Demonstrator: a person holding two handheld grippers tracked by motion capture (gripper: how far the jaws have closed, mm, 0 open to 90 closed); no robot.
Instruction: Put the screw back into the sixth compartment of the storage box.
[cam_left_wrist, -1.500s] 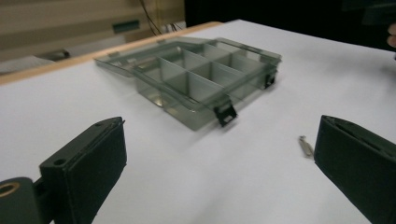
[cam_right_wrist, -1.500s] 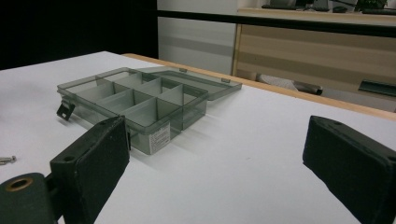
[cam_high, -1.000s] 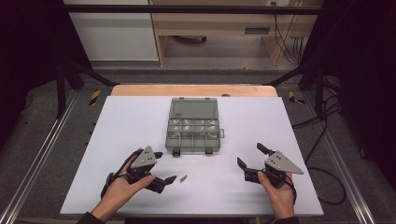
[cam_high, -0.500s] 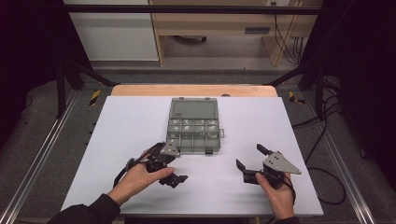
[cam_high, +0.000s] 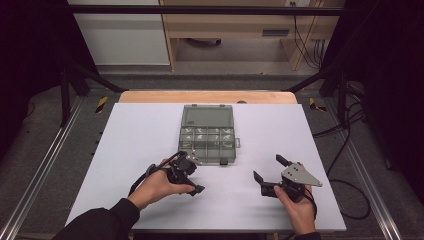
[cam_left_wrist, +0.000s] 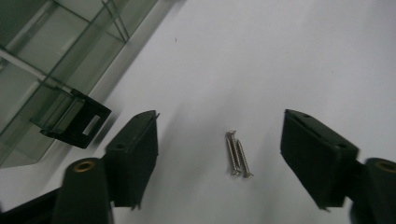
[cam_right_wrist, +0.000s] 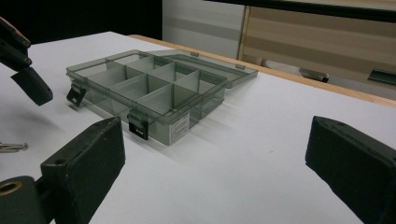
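Observation:
Two small silver screws (cam_left_wrist: 236, 154) lie side by side on the white table (cam_high: 125, 150), just in front of a smoky clear compartment box (cam_high: 207, 137) whose lid lies open. My left gripper (cam_high: 199, 176) hangs over the screws. Its jaws (cam_left_wrist: 218, 116) have just been closing; they stand apart on either side of the screws, and the pads do not touch them. My right gripper (cam_high: 267, 168) stays open near the table's front right with nothing between its fingers (cam_right_wrist: 215, 135). The box (cam_right_wrist: 154, 88) shows ahead of it, with the screws (cam_right_wrist: 13, 146) at the far left.
The box's black front latch (cam_left_wrist: 74, 119) sits close to the left gripper's left finger. A finger (cam_right_wrist: 30, 86) of the left gripper hangs beside the box. A wooden strip (cam_high: 205, 96) edges the table's far side. Cables (cam_high: 350, 165) lie off to the right.
My left hand has moved right, toward the front of the box, and now stands over the screws with its jaws narrower than before. The right hand has not moved.

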